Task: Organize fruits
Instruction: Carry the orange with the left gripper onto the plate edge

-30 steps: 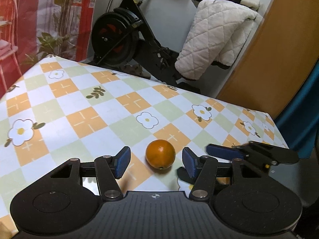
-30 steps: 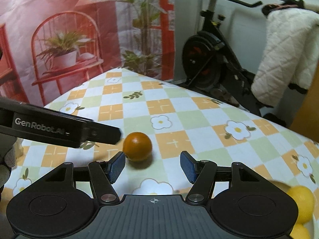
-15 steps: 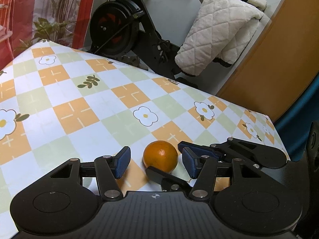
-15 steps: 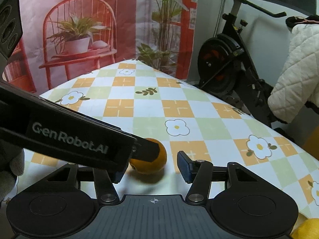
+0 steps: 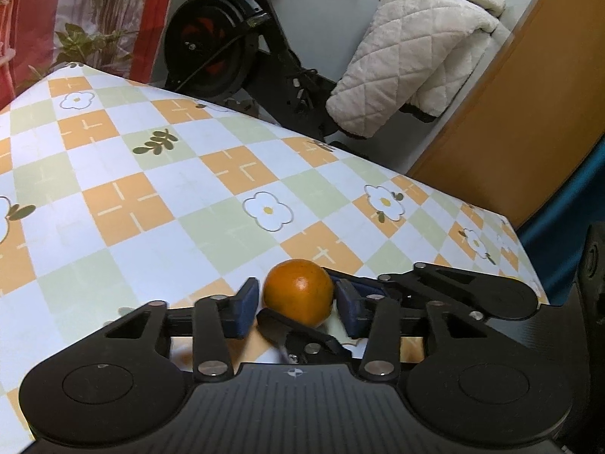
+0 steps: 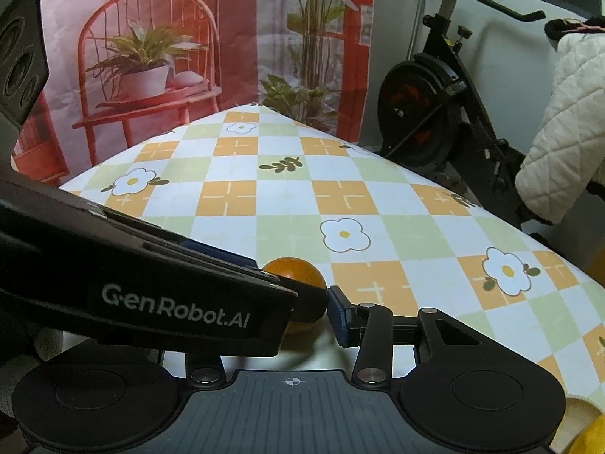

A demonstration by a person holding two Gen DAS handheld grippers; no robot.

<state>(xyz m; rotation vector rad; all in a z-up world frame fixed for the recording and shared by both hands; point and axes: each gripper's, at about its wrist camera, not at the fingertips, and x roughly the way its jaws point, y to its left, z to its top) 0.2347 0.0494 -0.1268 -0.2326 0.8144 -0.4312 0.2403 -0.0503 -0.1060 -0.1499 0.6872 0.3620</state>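
An orange (image 5: pixel 298 290) sits on the checked flower tablecloth (image 5: pixel 151 204). My left gripper (image 5: pixel 297 304) has its blue pads close on both sides of the orange, touching or nearly touching it. My right gripper (image 6: pixel 302 302) comes in from the right; its fingers (image 5: pixel 393 295) cross the left gripper's at the same orange (image 6: pixel 298 270). In the right wrist view the left gripper's black body (image 6: pixel 151 283) hides the right gripper's left finger, and the right pad (image 6: pixel 340 317) stands right next to the orange. Whether the right jaws press it cannot be told.
A yellow fruit (image 6: pixel 590 435) shows at the bottom right corner of the right wrist view, beside a pale rim (image 6: pixel 578 408). Beyond the table's far edge stand an exercise bike (image 5: pixel 227 41) with a white quilted coat (image 5: pixel 408 56), and a wooden door (image 5: pixel 529 94).
Both grippers have closed in around the orange. The left jaws have narrowed from wide open to the orange's width. The right gripper moved left, under and across the left one.
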